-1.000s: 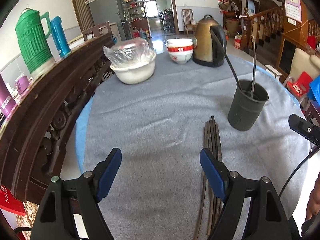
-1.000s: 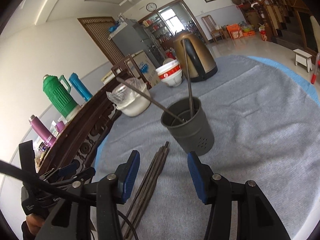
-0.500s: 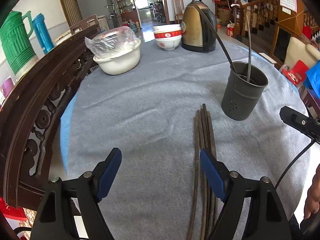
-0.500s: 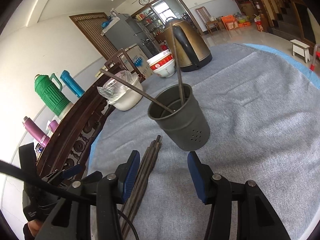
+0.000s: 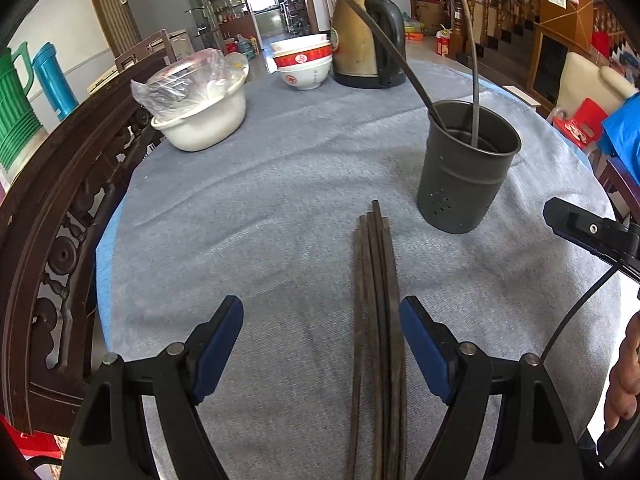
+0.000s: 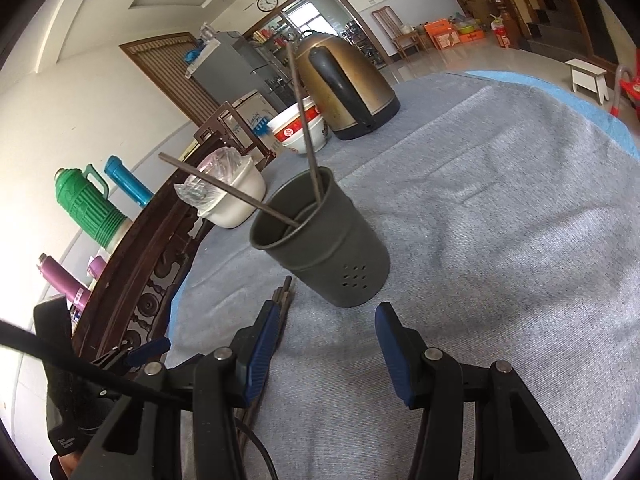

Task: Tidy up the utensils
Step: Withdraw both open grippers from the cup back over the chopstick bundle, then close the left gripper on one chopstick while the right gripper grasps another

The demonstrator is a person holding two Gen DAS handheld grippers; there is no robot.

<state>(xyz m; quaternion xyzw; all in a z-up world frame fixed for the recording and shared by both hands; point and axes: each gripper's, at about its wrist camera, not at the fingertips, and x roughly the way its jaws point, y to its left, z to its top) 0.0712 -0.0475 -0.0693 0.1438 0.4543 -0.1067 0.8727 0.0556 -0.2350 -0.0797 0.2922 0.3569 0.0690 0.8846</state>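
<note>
Two dark, thin chopsticks (image 5: 474,76) are standing in one dark grey metal cylindrical holder with small drain holes (image 5: 464,172), each leaning against its rim, one slanting far to the left and one nearly upright. A bundle of dark brown, long, slender chopsticks (image 5: 376,312) is lying flat on the grey cloth-covered round table (image 5: 260,208), about four or five of them side by side; the exact count is hard to tell. Their far tips are ending just beside the holder's base, not touching it.

The left gripper (image 5: 321,350) is hovering with its blue-padded jaws spread wide, the bundle passing between them close to the right pad, nothing pinched. The right gripper (image 6: 326,344) is also standing spread and empty, aimed at the holder, with the bundle's tips showing by its left pad.

Farther back, one white plastic basin holding a crumpled clear bag (image 5: 200,120), two stacked red-and-white ceramic bowls (image 5: 304,64) and one brass-coloured electric kettle with a black handle (image 5: 366,52) are sitting on the table.
</note>
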